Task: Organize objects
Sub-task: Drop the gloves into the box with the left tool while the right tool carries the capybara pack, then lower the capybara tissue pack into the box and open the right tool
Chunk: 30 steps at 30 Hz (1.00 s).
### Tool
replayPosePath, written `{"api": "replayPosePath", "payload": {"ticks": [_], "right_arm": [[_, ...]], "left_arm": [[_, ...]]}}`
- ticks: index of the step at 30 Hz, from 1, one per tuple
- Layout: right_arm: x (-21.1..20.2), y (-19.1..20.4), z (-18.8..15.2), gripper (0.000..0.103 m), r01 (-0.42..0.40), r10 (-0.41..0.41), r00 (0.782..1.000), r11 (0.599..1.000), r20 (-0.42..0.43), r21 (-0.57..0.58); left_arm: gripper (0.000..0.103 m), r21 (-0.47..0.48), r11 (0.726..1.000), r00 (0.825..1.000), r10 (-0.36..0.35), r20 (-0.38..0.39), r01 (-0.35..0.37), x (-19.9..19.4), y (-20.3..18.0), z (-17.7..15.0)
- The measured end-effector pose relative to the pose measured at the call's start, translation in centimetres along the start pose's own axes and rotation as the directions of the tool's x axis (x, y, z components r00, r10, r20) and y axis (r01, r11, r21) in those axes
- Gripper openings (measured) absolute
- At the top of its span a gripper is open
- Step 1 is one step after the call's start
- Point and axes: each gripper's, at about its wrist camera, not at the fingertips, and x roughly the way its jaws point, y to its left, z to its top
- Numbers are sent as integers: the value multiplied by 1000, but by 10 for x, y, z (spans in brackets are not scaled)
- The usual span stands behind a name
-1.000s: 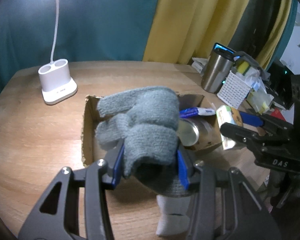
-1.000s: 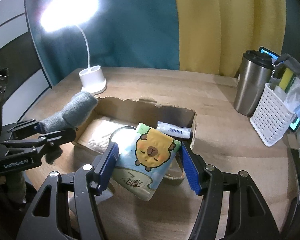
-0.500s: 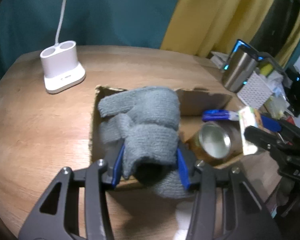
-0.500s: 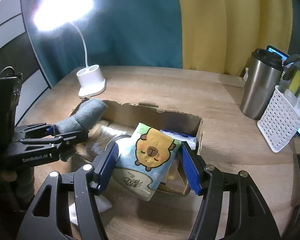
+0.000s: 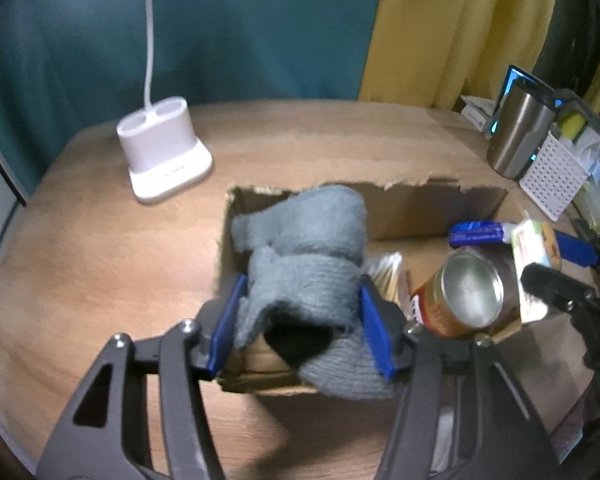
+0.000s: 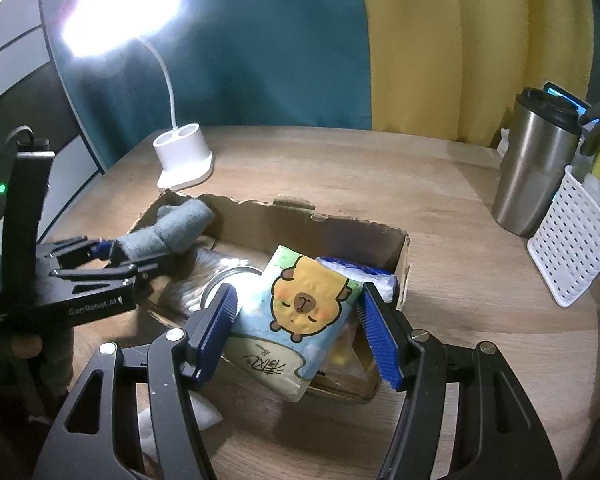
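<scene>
- The left tongs sit over the near-left corner of the cardboard box on the counter; their jaws have just been opening, though the blue pads still touch the grey knitted glove between them.
- The right tongs are clamped, half open, on a capybara-printed tissue pack above the box's right end.
- Only the left view shows the tin can on its side; only the right view shows the lit lamp head.

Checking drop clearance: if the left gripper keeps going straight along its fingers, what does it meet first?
Probably the box floor. The left gripper, jaws just opening with the grey glove between them, points down into the box's left end. The can lies to its right; depth is unclear.
</scene>
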Motion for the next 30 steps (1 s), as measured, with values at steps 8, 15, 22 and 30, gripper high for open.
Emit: {"api": "replayPosePath", "payload": {"ticks": [8,15,22,30], "right_arm": [[-3,-1,-3,66,-20,19,1000,1000,14,6],[-6,-4,-2,66,-19,18,1000,1000,25,13],[-7,0,1,66,-21,21,999,1000,27,3],[-5,7,6,66,-13,13,1000,1000,21,-10]], "left_arm": [[71,110,982,988,147,45,-151,-4,-5,-2],[77,70,984,985,162,54,-165,-5,9,4],[88,66,994,995,86,-52,-83,19,15,-4],[93,37,999,1000,-5,14,4,-7,20,-2]]}}
